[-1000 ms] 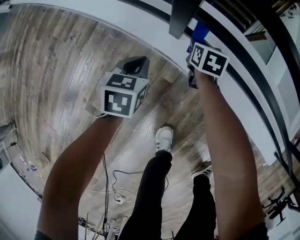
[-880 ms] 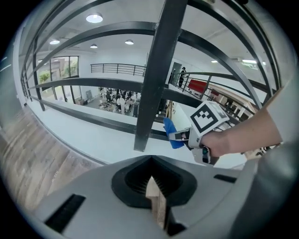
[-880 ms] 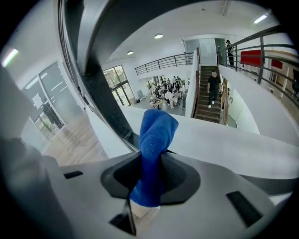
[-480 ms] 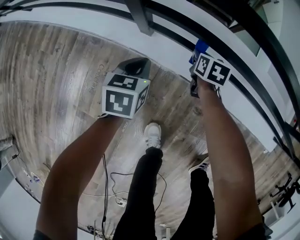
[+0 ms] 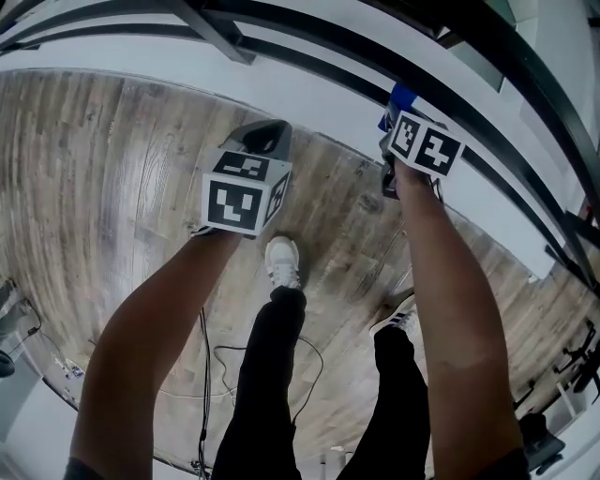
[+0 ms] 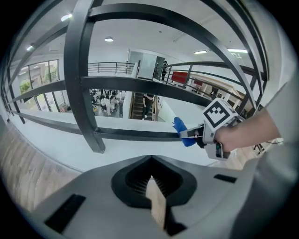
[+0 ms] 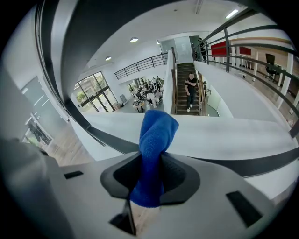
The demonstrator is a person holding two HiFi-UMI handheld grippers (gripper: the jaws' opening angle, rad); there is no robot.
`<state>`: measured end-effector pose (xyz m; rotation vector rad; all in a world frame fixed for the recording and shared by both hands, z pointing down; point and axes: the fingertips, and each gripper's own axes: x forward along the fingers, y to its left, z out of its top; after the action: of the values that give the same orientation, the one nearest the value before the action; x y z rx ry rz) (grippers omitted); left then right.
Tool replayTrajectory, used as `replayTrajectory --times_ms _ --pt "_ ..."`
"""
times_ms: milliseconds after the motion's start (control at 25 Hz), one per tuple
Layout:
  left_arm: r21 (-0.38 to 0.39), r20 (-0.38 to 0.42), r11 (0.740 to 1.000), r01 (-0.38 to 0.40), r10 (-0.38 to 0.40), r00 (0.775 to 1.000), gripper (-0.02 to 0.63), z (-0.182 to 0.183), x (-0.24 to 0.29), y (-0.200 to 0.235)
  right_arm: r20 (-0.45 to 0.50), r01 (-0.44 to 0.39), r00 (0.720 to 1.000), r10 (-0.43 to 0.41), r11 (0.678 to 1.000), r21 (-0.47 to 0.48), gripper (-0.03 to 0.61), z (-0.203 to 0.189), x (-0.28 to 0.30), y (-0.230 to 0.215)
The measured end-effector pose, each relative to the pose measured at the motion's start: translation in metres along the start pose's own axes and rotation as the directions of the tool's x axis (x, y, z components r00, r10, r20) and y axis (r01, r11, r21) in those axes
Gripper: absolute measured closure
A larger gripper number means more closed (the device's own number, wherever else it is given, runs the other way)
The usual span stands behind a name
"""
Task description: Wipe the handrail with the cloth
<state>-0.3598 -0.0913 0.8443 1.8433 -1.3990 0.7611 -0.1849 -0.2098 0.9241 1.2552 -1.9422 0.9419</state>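
Note:
The black handrail with a lower rail curves across the top of the head view. My right gripper is shut on a blue cloth, and the cloth's tip sits right at the lower rail; I cannot tell whether it touches. In the right gripper view the cloth stands up out of the shut right gripper. My left gripper hovers over the wooden floor, short of the railing, shut with nothing in it. It faces a slanted post.
The wooden floor ends at a white ledge under the railing. The person's legs and white shoe are below the grippers. Cables lie on the floor behind. Beyond the railing is an open hall with stairs and people.
The railing post has slid left in the head view and the person's feet have stepped along. Both grippers keep about the same place, the cloth still clamped.

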Motion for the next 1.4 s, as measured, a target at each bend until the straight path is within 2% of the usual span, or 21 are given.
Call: replayTrajectory --times_ms 360,560,760,1000,1240,1400 --pt "0.058 -0.022 0.998 0.029 -0.028 0.999 0.611 0.015 0.031 -0.093 -0.004 0.049 0.999 -0.048 0.998 0.051 0.468 -0.018 -0.046 -0.108" --pt "0.108 -0.03 0.993 0.049 -0.046 0.998 0.611 0.024 0.051 -0.153 0.024 0.082 0.996 -0.088 0.983 0.167 0.468 -0.032 -0.079 -0.189" --pt "0.134 -0.042 0.988 0.081 -0.076 0.996 0.611 0.025 0.081 -0.227 0.033 0.106 0.993 -0.112 0.982 0.156 0.468 -0.044 -0.107 -0.271" --pt "0.172 -0.055 0.979 0.113 -0.105 0.993 0.611 0.024 0.103 -0.315 0.047 0.1 0.993 -0.108 0.984 0.148 0.468 -0.056 -0.145 -0.339" --pt "0.209 -0.064 0.969 0.134 -0.123 0.99 0.611 0.034 0.12 -0.406 0.042 0.177 0.981 -0.19 0.961 0.213 0.468 -0.075 -0.203 -0.455" --pt "0.204 -0.057 0.969 0.136 -0.127 0.99 0.611 0.046 0.136 -0.454 0.038 0.219 0.971 -0.235 0.946 0.24 0.468 -0.086 -0.236 -0.524"
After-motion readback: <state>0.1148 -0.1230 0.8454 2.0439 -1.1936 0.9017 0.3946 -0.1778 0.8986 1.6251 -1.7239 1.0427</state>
